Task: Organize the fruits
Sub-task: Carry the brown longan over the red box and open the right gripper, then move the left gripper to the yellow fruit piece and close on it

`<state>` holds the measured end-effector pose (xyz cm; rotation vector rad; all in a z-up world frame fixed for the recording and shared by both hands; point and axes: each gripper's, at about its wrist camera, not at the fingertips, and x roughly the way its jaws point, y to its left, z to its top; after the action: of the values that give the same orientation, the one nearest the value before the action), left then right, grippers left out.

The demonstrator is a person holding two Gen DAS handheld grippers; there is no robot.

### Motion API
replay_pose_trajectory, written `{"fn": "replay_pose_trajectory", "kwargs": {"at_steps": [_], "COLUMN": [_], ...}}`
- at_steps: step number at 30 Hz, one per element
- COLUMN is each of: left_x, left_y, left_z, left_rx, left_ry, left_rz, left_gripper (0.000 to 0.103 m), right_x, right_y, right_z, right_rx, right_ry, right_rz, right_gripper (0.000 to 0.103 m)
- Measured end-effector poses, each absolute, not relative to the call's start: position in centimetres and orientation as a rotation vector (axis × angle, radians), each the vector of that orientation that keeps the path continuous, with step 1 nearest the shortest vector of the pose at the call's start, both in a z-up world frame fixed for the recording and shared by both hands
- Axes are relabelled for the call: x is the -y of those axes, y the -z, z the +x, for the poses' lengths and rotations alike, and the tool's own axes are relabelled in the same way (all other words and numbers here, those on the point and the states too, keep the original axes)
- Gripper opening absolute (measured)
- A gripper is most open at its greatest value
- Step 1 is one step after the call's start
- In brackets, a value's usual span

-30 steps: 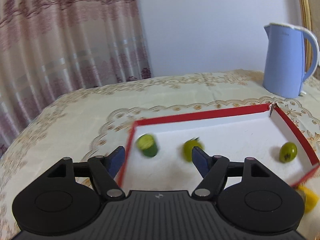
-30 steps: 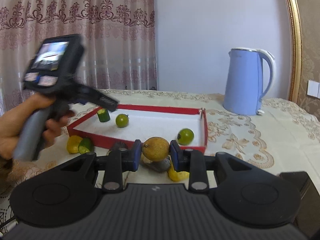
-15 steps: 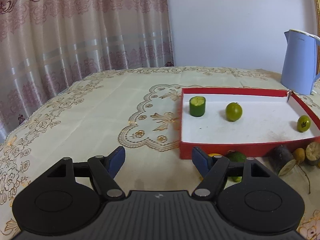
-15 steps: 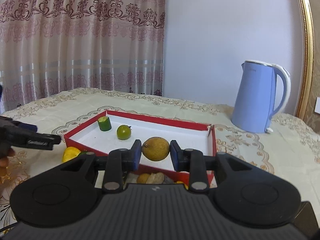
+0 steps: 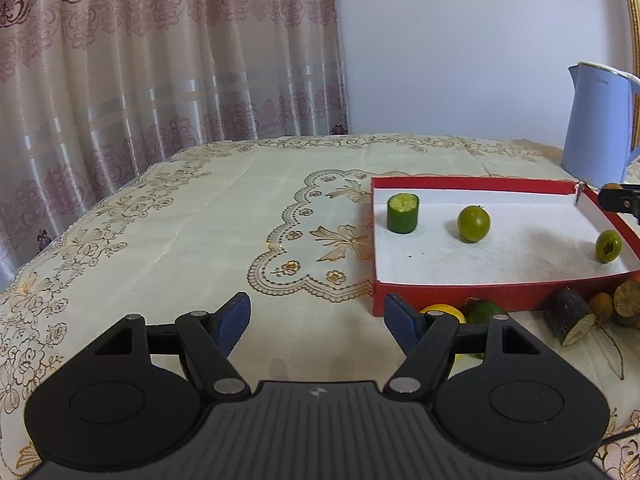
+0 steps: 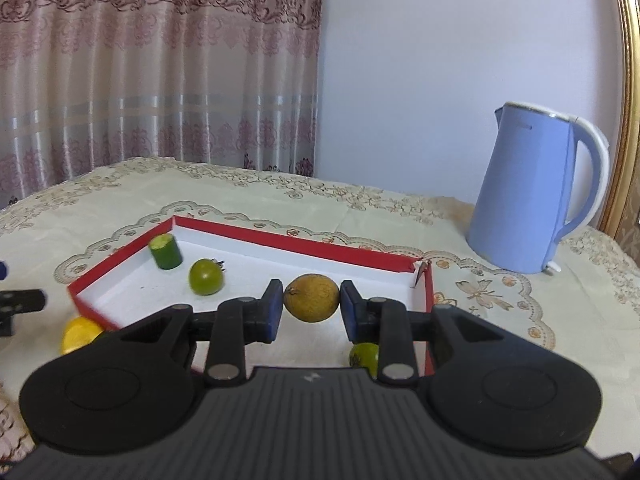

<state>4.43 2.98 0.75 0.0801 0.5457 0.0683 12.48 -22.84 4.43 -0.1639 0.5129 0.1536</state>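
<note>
A red tray with a white floor [image 5: 472, 298] [image 6: 352, 252] lies on the tablecloth. In it stand a cut green cucumber piece [image 5: 402, 213] [image 6: 165, 251], a green round fruit [image 5: 473, 223] [image 6: 205, 277] and a second green fruit [image 5: 608, 245] [image 6: 364, 356]. My right gripper [image 6: 312, 300] is shut on a round yellow-brown fruit [image 6: 312, 298] and holds it above the tray. My left gripper [image 5: 316, 316] is open and empty, low over the cloth, left of the tray's front corner. A yellow fruit [image 5: 440, 311] [image 6: 80, 334] and a green piece [image 5: 486, 308] lie outside the tray's front wall.
A blue kettle [image 5: 600, 128] [image 6: 536, 188] stands behind the tray on the right. A dark cut piece [image 5: 568, 320] and small brown fruits [image 5: 626, 300] lie in front of the tray's right end. Curtains hang behind the table.
My right gripper has carried the yellow-brown fruit forward, from in front of the tray to above its floor. My left gripper has pulled back out of the tray to the left.
</note>
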Motion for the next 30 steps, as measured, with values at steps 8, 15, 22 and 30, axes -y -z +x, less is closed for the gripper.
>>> {"fn": "replay_pose_trajectory", "kwargs": {"at_steps": [8, 15, 22, 30], "left_x": [-4.3, -4.6, -4.5, -2.2], "left_y": [-0.6, -0.9, -0.9, -0.1], "left_z": [4.1, 3.5, 3.5, 3.4], "left_rx": [-0.571, -0.571, -0.578, -0.586], "left_ry": [-0.074, -0.081, -0.039, 0.0], "left_rz": [0.051, 0.051, 0.028, 0.084], "left_gripper": [0.073, 0.073, 0.073, 0.073], "right_x": [23.3, 24.3, 25.4, 24.5], "right_y": [-2.6, -1.7, -5.2, -3.6], "right_z": [17.7, 18.4, 9.9, 1.3], "right_rx": [-0.619, -0.652, -0.443, -0.341], "right_ry": [-0.084, -0.065, -0.073, -0.059], "right_rz": [-0.163, -0.108, 0.006, 0.071], "right_gripper": [0.029, 0.035, 0.04, 0.05]}}
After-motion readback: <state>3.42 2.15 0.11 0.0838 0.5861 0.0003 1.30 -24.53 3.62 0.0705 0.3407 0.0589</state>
